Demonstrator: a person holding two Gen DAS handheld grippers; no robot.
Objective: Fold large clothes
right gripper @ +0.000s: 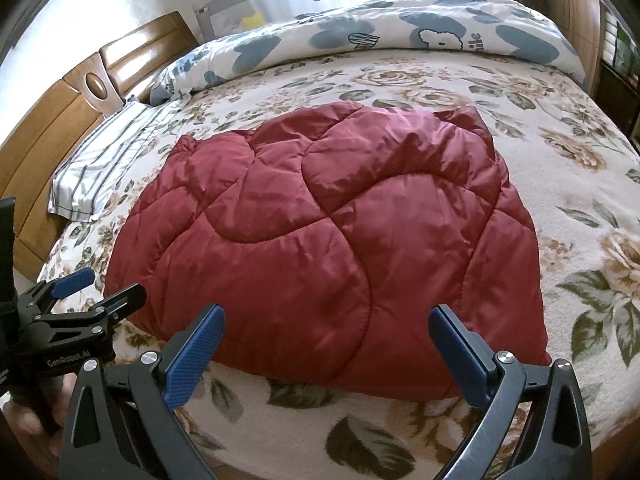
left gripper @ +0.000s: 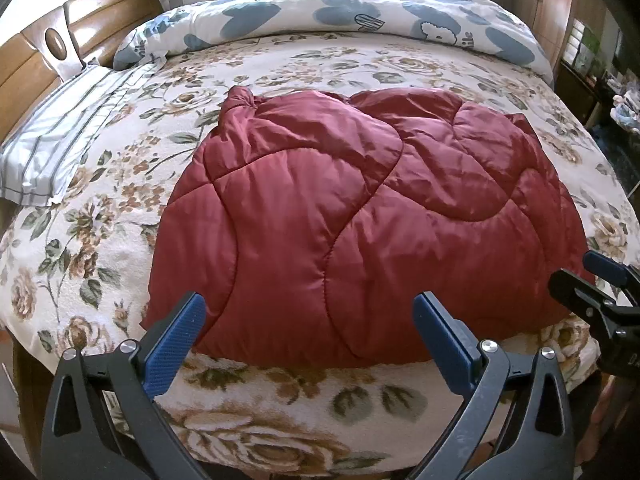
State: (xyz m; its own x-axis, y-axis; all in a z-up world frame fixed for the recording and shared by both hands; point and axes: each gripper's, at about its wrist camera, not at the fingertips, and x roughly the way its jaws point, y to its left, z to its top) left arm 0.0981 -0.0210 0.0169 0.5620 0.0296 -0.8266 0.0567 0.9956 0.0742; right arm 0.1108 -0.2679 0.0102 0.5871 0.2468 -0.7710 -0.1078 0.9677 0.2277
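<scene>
Floral bedspread (left gripper: 100, 240), red quilted coat (left gripper: 340, 220) just beyond open left tool (left gripper: 308, 312)

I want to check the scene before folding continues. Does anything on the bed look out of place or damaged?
Nothing looks damaged. The red quilted jacket lies folded and puffy on the floral blanket, its far edge bunched unevenly. Both grippers are open and hold nothing.
</scene>
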